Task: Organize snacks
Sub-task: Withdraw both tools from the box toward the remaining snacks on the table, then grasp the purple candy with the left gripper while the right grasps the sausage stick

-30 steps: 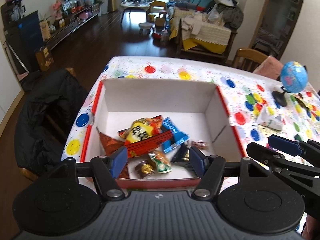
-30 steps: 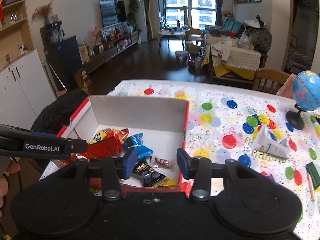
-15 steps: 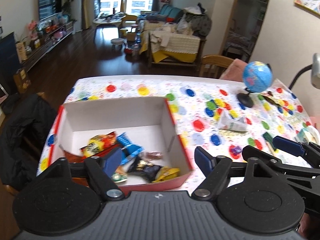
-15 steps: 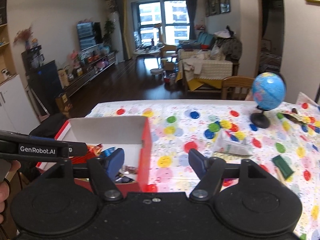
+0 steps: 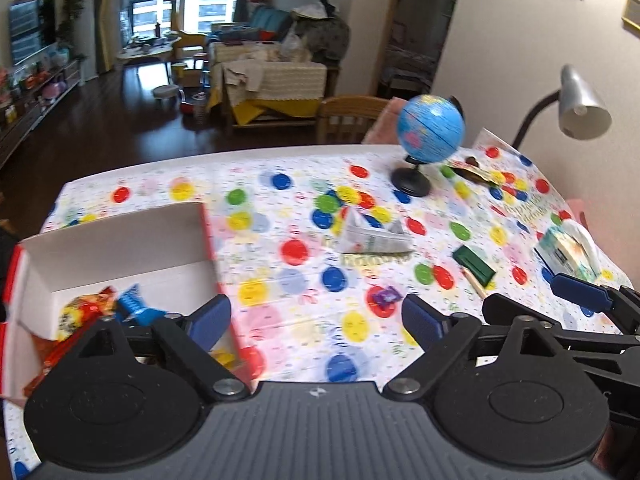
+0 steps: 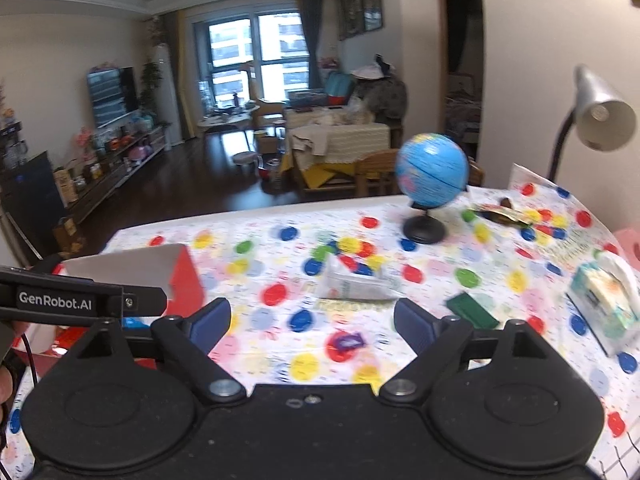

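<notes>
A red and white cardboard box [image 5: 120,240] stands at the table's left and holds several wrapped snacks [image 5: 92,304]; it also shows in the right wrist view [image 6: 176,276]. A small purple wrapped candy [image 5: 385,295] lies alone on the dotted tablecloth, also in the right wrist view [image 6: 349,340]. My left gripper [image 5: 316,320] is open and empty, just right of the box. My right gripper [image 6: 311,322] is open and empty, above the cloth near the candy; it also shows in the left wrist view [image 5: 580,292].
A blue globe [image 5: 430,128], a folded paper packet [image 5: 372,236], a green flat box [image 5: 474,264] with a pencil, a tissue pack [image 5: 568,252] and a desk lamp [image 5: 580,108] stand on the table's right half. Wooden chairs stand behind the far edge.
Both grippers have swung right, from over the snack box to the open tablecloth. Both have opened wider. The purple candy has come into view.
</notes>
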{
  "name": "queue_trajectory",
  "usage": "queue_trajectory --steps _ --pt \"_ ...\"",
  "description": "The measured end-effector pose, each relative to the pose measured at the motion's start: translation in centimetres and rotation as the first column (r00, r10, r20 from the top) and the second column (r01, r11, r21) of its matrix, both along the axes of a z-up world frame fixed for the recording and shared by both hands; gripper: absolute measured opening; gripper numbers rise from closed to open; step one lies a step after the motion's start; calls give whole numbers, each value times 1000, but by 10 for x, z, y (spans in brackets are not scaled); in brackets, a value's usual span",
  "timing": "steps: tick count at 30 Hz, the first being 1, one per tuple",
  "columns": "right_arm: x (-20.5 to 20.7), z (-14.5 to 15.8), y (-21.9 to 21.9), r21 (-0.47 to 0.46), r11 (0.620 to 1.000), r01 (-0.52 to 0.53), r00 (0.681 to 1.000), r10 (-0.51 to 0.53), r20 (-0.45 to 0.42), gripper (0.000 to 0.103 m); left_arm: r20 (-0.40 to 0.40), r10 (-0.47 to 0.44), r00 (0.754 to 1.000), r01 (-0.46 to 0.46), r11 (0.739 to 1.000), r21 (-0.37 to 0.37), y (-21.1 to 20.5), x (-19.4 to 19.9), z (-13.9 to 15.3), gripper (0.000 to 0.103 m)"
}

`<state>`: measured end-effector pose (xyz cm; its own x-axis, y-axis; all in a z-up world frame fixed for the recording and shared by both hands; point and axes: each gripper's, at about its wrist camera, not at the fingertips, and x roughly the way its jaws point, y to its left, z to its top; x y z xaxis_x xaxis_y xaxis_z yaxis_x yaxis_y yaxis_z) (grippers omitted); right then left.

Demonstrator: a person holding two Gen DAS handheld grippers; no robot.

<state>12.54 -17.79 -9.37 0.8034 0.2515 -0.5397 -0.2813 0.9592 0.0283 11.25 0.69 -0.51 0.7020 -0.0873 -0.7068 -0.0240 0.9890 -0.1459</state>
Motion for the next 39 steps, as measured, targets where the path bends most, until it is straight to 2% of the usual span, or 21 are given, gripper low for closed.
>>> queue_trajectory --steps 3,6,14,23,30,35,39 --pt "8 -8 -20 0 999 40 999 -40 -18 97 -11 -17 1000 17 1000 7 -20 12 -7 99" --pt "14 -15 -41 -6 997 79 997 -79 -16 100 -33 -32 999 33 999 19 -39 27 -16 99" --pt "45 -43 -93 -25 990 136 989 -138 -55 100 -115 -60 992 63 998 19 -81 67 -49 99" --pt "82 -79 -122 -55 991 121 986 -126 -111 100 -208 -58 976 77 994 83 -117 112 -92 99" --pt "113 -106 -133 -71 992 106 980 -116 -161 96 -277 -19 961 50 993 107 -126 142 -120 99" --pt "136 -124 -136 -82 992 93 975 -107 -195 91 -318 -4 948 36 995 94 -127 160 -139 99" --pt "152 -137 -137 -86 992 88 970 -105 -220 81 -328 7 945 30 994 106 -129 172 -151 99"
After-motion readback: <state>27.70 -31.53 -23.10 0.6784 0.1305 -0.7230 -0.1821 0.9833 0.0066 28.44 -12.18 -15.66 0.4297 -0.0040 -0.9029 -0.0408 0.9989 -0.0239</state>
